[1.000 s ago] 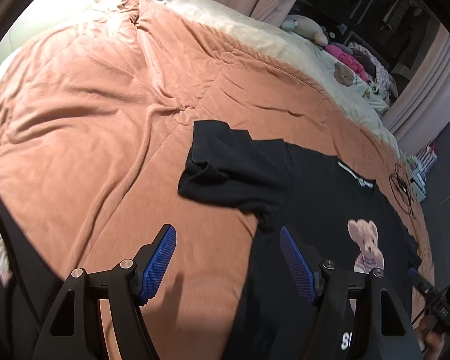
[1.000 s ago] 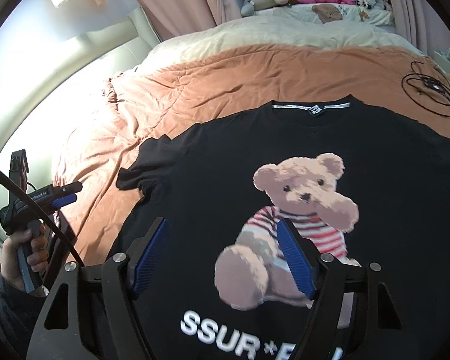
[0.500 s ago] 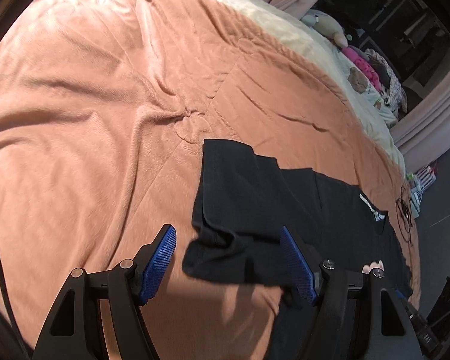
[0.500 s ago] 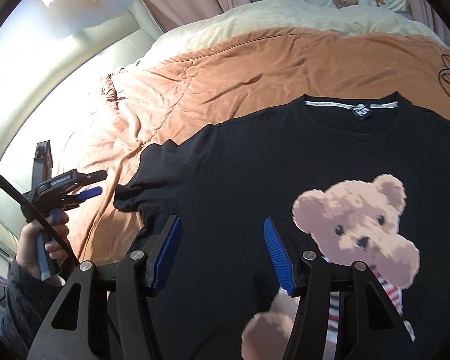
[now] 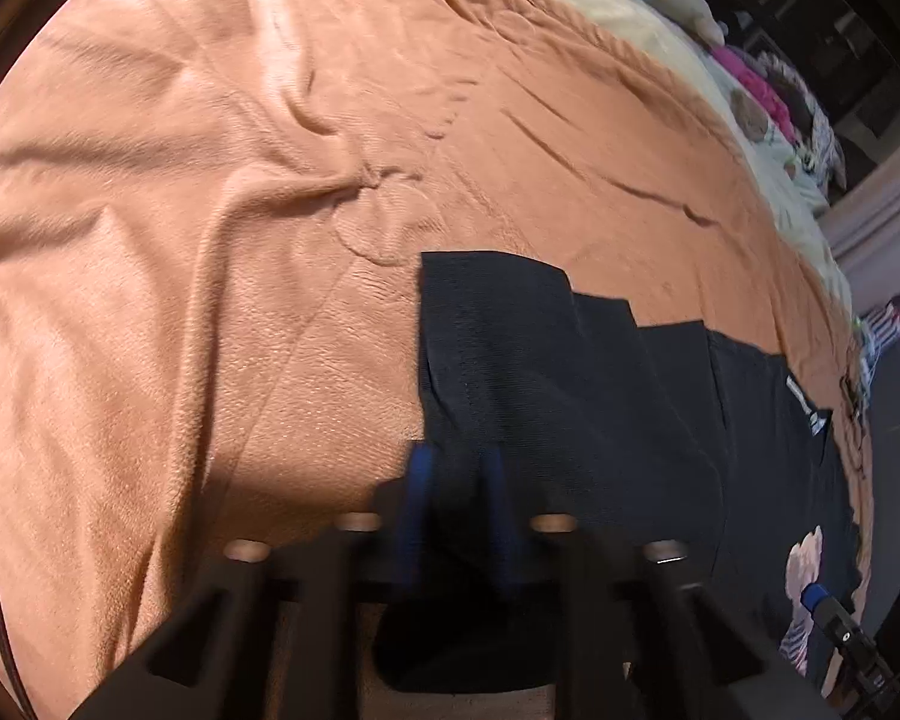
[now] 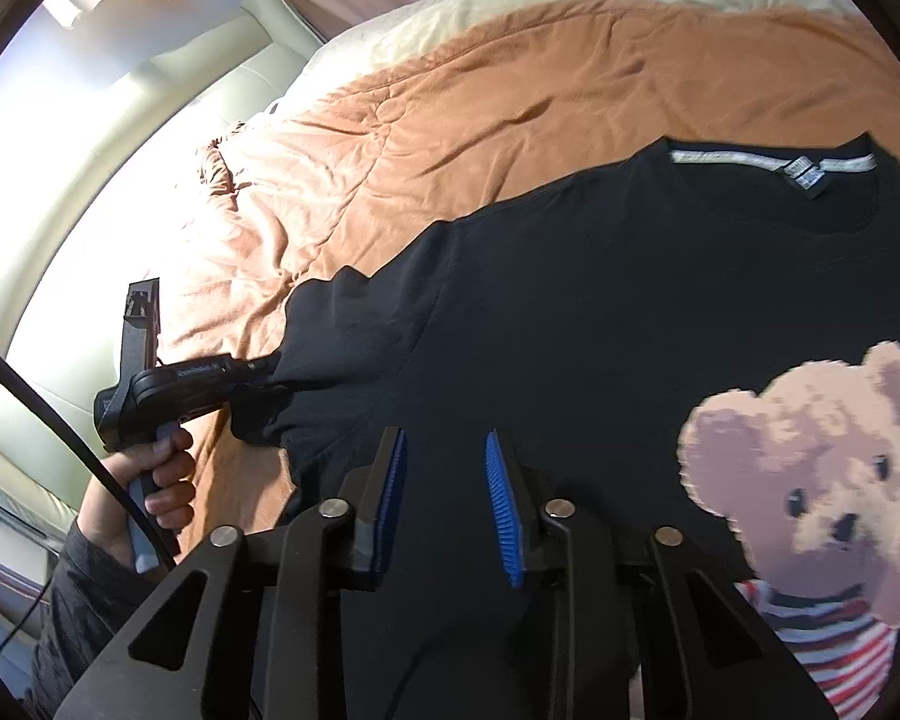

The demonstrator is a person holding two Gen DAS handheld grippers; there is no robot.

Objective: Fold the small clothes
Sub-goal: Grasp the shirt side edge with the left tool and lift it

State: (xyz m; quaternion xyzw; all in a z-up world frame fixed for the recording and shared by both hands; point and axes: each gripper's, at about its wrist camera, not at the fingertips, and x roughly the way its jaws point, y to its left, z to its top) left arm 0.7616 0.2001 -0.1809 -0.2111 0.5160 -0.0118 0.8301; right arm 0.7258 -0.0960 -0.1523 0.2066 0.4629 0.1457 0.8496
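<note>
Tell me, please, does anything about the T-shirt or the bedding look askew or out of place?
The black T-shirt lies face up and mostly flat, but its sleeve is bunched and rumpled where the left gripper pinches it. The orange blanket beneath is creased. Nothing looks spilled or damaged.

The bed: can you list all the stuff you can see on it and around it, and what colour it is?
T-shirt: one, black with a teddy bear print, spread flat on the blanket.
Blanket: one, orange-brown, covering the bed.
Cream cover: one, pale, along the far side of the bed.
Soft toys and clothes: several, pink and beige, piled past the cream cover.
Left gripper: one, black with blue fingers, just closed on the shirt's sleeve.
Right gripper: one, black with blue fingers, closing over the shirt near the armpit, fingers still apart.
Hand: one, holding the left gripper's handle.
</note>
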